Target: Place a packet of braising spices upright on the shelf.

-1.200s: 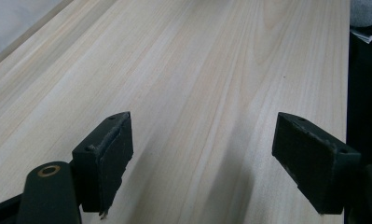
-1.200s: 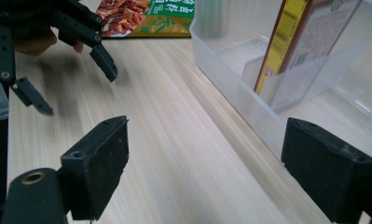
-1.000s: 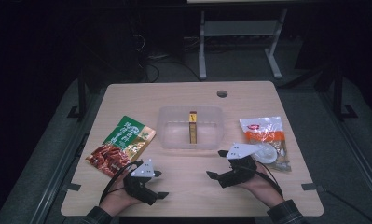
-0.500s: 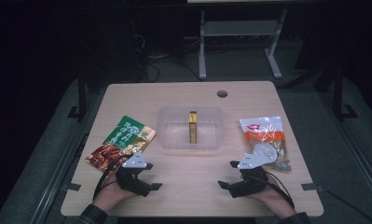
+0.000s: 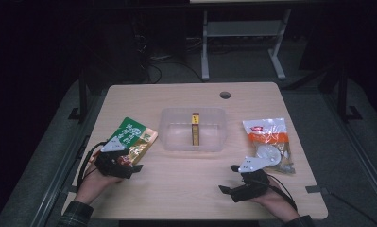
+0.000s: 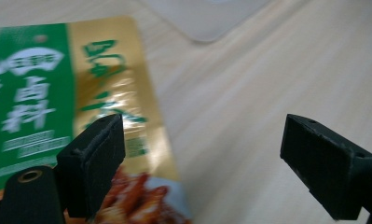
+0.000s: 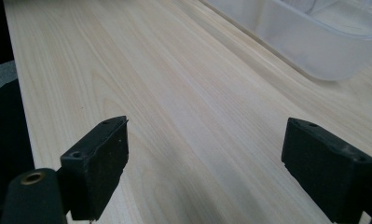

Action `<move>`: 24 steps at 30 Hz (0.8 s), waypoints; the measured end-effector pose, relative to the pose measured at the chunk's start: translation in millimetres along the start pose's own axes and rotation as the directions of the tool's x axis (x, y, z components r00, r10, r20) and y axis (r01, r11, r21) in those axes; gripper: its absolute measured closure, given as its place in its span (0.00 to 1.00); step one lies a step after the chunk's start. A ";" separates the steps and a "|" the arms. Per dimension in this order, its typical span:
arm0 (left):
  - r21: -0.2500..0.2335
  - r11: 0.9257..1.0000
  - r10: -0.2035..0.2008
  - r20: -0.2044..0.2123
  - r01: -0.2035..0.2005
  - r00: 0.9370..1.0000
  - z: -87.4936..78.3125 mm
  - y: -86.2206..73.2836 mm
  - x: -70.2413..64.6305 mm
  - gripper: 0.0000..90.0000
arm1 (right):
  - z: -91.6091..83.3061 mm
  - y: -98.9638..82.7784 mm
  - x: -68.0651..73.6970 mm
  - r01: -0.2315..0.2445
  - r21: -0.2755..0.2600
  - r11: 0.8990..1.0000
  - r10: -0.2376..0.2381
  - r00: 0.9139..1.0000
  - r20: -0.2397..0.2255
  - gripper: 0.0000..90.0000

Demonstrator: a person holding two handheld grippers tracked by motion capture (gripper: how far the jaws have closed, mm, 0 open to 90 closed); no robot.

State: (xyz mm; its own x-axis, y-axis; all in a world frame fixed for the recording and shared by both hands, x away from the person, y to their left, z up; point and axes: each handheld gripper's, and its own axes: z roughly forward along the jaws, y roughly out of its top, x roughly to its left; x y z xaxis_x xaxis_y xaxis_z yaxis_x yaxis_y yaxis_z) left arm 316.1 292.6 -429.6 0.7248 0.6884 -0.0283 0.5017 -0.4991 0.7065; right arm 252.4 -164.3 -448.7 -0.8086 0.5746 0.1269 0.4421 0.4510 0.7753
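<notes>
A green and gold food packet (image 5: 133, 134) lies flat at the table's left. My left gripper (image 5: 135, 166) sits at its near end, pointing right. In the left gripper view the packet (image 6: 58, 84) runs under the left pad (image 6: 97, 163) while the right pad hangs over bare wood. The jaws have just been opening wider and nothing is pressed between them. My right gripper (image 5: 227, 178) rests open near the front right, pointing left over bare table (image 7: 183, 93). A clear plastic tub (image 5: 176, 137) at the centre holds a slim brown and yellow bar (image 5: 195, 128).
A white and orange packet (image 5: 267, 135) lies at the right, just beyond my right hand. The tub's corner (image 6: 207, 21) shows far ahead of the left jaws, and its wall (image 7: 314, 42) ahead of the right jaws. A cable hole (image 5: 225, 94) sits near the table's far edge.
My left hand has moved left and slightly away from me, up to the green packet's near end, with its jaws spreading. The right hand has barely shifted.
</notes>
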 end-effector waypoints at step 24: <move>0.035 0.989 -0.130 -0.218 0.141 0.967 17.8 -10.8 86.0 0.14 | 6.1 -0.8 0.4 0.020 0.022 1.000 -0.020 1.000 -0.001 0.16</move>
State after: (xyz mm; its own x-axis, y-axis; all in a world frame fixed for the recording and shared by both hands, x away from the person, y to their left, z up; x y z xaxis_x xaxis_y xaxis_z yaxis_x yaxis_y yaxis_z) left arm 381.5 347.8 -452.2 0.5326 0.8456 0.0350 0.6153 -0.4153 0.6701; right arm 254.1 -160.3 -453.1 -0.8175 0.5649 0.1121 0.4345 0.4773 0.7638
